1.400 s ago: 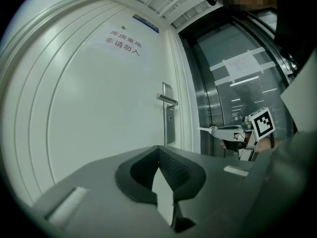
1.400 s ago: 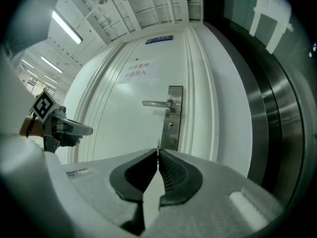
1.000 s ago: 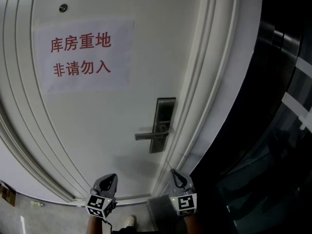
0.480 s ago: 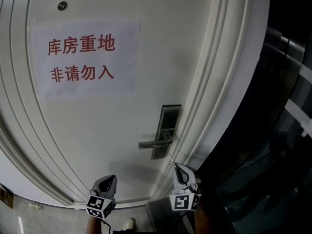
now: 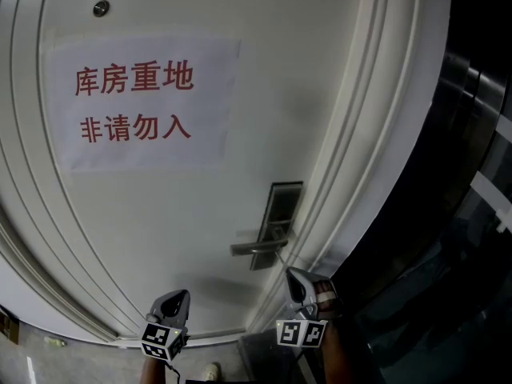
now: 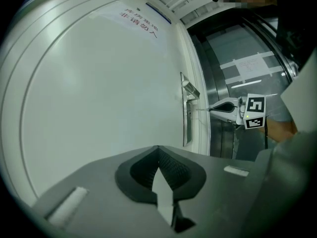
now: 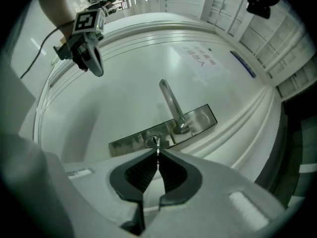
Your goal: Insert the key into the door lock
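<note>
Key: a thin blade, seen edge-on, sticking out far from the right gripper's fingertips; its tip is at the keyhole, but whether it touches cannot be told.
Right gripper: fingers clamped on the key, held level just in front of the lock plate, lower than the handle.
Lock plate: a narrow metal strip close to the door's right edge, with the keyhole on it beside the handle's root.
Handle: a lever reaching left from the plate, standing clear of the right gripper.
Left gripper: fingers together with nothing between them, held to the left of the lock and well apart from the right gripper, facing bare door.
Door: white, with a plain open face left of the plate.
Paper sign: red characters, far up and left of the lock.
Frame mouldings: stepped ridges just right of the plate, so room is tight on that side.
Dark panels: glass and metal beyond the frame, on the right.
Floor: a grey strip near left.
</note>
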